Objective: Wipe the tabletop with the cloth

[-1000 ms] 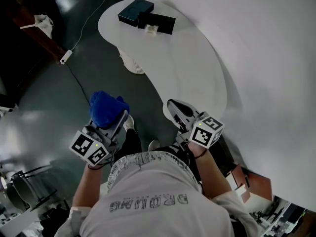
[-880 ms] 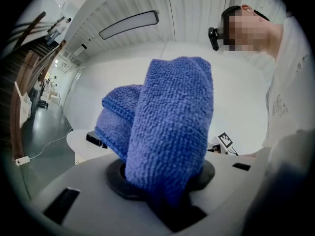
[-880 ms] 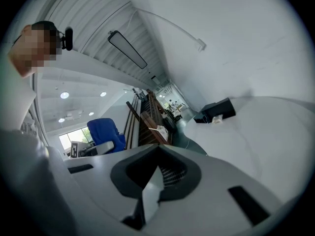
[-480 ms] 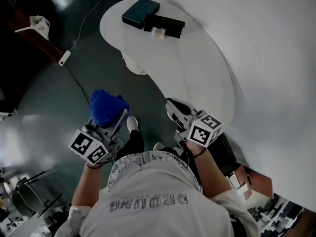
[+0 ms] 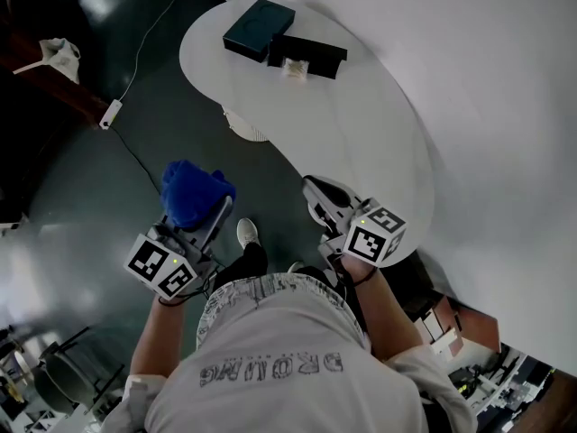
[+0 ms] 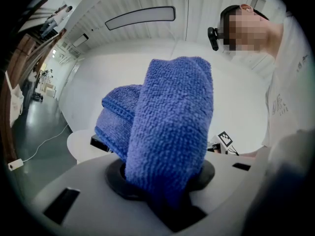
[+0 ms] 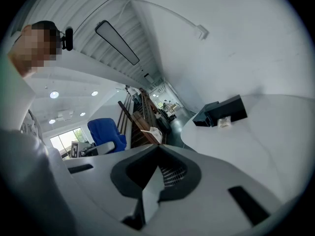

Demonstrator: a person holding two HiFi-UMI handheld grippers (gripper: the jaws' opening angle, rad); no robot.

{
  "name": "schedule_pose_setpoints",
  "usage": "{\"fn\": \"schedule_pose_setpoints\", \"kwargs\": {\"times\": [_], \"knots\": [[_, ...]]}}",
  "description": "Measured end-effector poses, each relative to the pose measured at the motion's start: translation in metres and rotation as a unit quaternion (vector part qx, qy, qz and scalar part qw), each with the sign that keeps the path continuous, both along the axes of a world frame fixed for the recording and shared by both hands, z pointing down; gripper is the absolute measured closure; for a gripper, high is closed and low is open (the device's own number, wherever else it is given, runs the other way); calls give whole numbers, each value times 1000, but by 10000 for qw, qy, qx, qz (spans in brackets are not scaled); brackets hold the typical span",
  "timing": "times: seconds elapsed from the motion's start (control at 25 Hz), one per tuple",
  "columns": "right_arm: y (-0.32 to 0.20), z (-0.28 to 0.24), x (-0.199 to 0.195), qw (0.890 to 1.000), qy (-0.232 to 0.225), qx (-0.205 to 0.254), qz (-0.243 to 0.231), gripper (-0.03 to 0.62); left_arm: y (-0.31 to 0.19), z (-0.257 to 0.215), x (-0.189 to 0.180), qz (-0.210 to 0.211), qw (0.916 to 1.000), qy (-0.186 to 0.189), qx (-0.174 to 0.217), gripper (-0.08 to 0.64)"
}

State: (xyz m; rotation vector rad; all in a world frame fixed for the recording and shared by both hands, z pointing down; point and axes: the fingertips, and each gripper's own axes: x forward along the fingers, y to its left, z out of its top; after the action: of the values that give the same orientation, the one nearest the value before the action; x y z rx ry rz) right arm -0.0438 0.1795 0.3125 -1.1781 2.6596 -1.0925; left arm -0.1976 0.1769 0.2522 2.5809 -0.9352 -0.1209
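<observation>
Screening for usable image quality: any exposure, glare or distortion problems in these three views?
Head view: the white tabletop is nearly blown out against the dark floor, which carries soft glare patches. Left gripper view: fisheye vignette, the cloth sharp and blocking most of the scene. Right gripper view: strong barrel distortion, bright window at lower left, boxes legible.
</observation>
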Motion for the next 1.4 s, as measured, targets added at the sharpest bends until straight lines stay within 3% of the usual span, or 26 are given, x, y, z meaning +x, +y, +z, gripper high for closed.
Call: {"fn": "schedule_pose_setpoints", "kwargs": {"times": [0.6,1.4], "knots": [[-61,-7,-25,9984,-54,19,563,586,-70,-3,-39,395,9992,9,12,405],[-150,11,-2,9977,-177,-60,652,586,-158,20,-11,535,9983,-109,-181,405]]}}
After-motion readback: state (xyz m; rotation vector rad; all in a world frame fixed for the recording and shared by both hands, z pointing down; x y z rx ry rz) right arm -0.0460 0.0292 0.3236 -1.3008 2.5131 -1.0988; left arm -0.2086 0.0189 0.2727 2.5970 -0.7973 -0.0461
